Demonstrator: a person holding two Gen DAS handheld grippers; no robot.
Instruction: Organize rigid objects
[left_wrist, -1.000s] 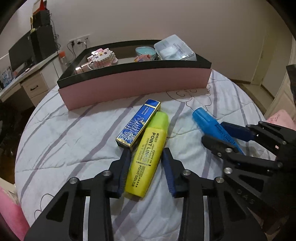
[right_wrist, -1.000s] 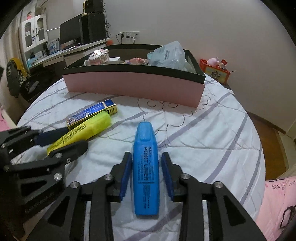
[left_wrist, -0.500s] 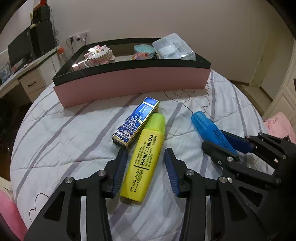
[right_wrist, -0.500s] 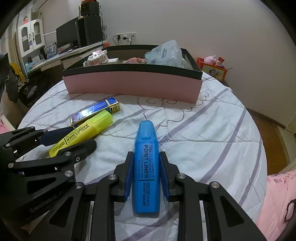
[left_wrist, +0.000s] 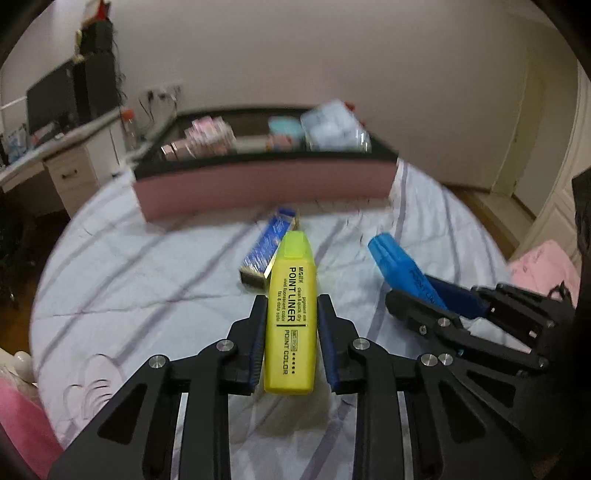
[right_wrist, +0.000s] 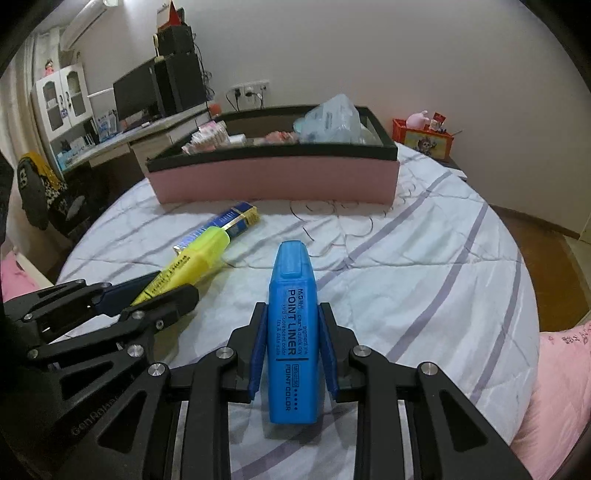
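- The setting is a room with a pale wall; a bed (right_wrist: 424, 258) covered by a white sheet with lilac stripes carries the things, and a desk (right_wrist: 122, 142) with a dark monitor (right_wrist: 135, 92) stands at the far left.
- At the far side of the bed sits a long pink box (right_wrist: 273, 181) with a black rim, already holding small items: a pale studded object at its left end and a clear plastic pack (right_wrist: 332, 120) at its right end.
- On the sheet in front of the box lies a blue and gold carton (right_wrist: 231, 221), lying flat and slanted; the cap end of the yellow highlighter is just beside it.
- The left hand-held gripper (left_wrist: 291, 325) has just been closing; its blue pads now press both sides of the yellow highlighter (left_wrist: 291, 314), which points away toward the box. In the left wrist view the marker's rear end appears raised off the sheet, though the background there is blurred.
- The right hand-held gripper (right_wrist: 291, 328) is closed on the blue highlighter (right_wrist: 293, 332), pads against both flanks, cap pointing toward the box. The jaws stand only as wide as the marker's body.
- The two grippers sit side by side, near each other, each visible at the edge of the other's view.
- At the far right a pink pillow (right_wrist: 561, 387) lies at the bed's edge.
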